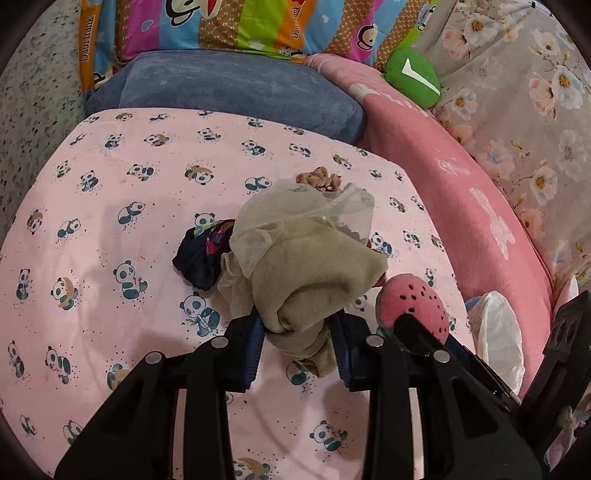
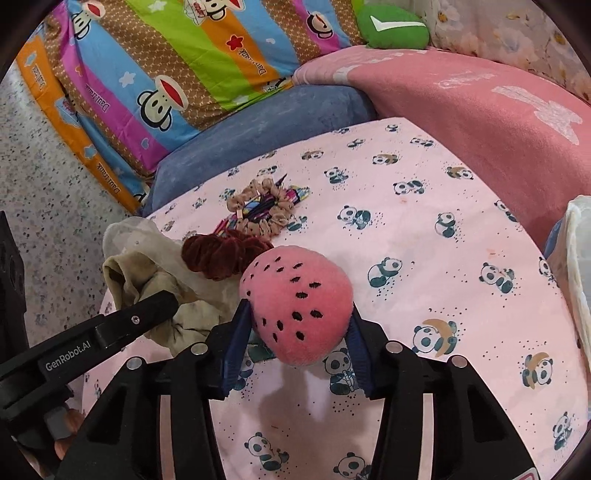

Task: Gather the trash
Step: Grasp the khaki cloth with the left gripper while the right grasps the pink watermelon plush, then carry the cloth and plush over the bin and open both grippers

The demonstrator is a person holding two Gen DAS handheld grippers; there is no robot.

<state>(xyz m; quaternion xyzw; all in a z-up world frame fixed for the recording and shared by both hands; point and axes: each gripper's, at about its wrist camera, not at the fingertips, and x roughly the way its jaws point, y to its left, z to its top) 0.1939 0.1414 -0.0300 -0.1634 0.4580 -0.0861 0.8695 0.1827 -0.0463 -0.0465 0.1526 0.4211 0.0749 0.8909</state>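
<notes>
My left gripper [image 1: 299, 332] is shut on a bundle of beige cloth and netting [image 1: 314, 258] and holds it above the pink panda sheet [image 1: 110, 258]. The bundle also shows in the right wrist view [image 2: 147, 273]. My right gripper [image 2: 295, 332] is shut on a pink strawberry plush [image 2: 299, 299], which also shows at the right of the left wrist view [image 1: 413, 302]. On the sheet lie a dark floral cloth [image 1: 201, 258], a maroon scrunchie [image 2: 221, 254], and a beige scrunchie [image 2: 262, 206] on a colourful wrapper.
A blue cushion [image 2: 266, 129], a striped cartoon pillow [image 2: 166, 62], a pink blanket [image 2: 480, 110] and a green plush [image 2: 391, 26] border the sheet. A white plastic bag [image 1: 498, 332] sits at the right, also visible in the right wrist view [image 2: 576, 266]. Speckled floor [image 2: 44, 184] lies left.
</notes>
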